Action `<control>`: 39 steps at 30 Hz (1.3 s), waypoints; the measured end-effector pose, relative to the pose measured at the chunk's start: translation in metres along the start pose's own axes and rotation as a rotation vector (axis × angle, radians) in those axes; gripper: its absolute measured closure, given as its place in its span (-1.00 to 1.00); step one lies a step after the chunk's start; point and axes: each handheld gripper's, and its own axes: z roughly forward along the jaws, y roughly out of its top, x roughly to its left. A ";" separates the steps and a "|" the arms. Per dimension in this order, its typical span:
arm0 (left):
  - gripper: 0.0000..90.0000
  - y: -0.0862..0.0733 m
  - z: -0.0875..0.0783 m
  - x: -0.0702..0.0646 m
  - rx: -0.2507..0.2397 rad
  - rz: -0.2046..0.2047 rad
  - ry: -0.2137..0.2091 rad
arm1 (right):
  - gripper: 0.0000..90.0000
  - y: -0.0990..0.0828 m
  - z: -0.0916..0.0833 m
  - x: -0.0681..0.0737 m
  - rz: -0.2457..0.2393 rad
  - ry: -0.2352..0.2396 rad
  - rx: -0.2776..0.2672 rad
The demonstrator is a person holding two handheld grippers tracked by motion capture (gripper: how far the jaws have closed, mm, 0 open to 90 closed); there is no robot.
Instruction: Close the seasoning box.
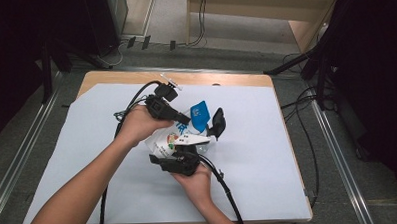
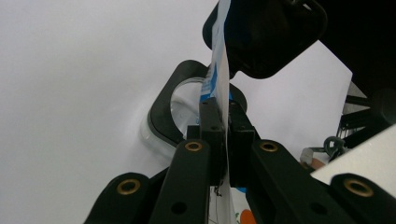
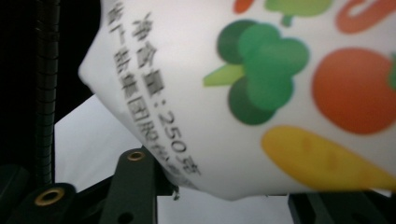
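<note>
Two grippers are on one soft pouch (image 1: 180,137), and that is where the trouble could start. I hold it above the white sheet covering the table (image 1: 268,154), near the middle. My left gripper (image 2: 226,126) is clenched flat on the thin blue-and-white top edge of the pouch; from its own view the film stands edge-on between the pads, pinched tight. My right gripper (image 1: 188,151) grasps the pouch's fuller lower body from below, jaws part-way closed around the bulge, with the printed face pressed close to its camera.

My judgement is that the top seam is the weak point. If I pull my hands apart too sharply, the film may tear unevenly or slide out of the left pads, since so little of it is caught there. Squeezing harder with the right gripper could push the contents up and out once the top opens, spilling onto the sheet. A black ring-shaped holder with a clear container (image 2: 182,116) sits just behind the pouch, and a sudden release could knock it.

On the pouch I can read "250" within a line of Chinese characters, probably the net weight. Around it are cartoon vegetables: broccoli, a tomato, a carrot. The blue part carries print too small to make out.
</note>
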 end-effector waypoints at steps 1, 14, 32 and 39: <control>0.99 0.000 0.001 -0.001 -0.001 -0.005 0.001 | 0.25 0.001 0.000 0.001 -0.009 -0.008 0.007; 0.97 0.001 -0.004 0.001 -0.010 -0.043 0.015 | 0.37 0.004 -0.001 0.002 0.006 0.001 -0.007; 0.99 -0.002 -0.006 0.000 0.018 -0.042 -0.004 | 0.42 0.005 0.000 0.002 0.017 0.051 -0.028; 1.00 0.003 0.000 -0.001 0.024 -0.090 -0.014 | 0.17 0.007 0.002 0.006 -0.035 -0.030 0.010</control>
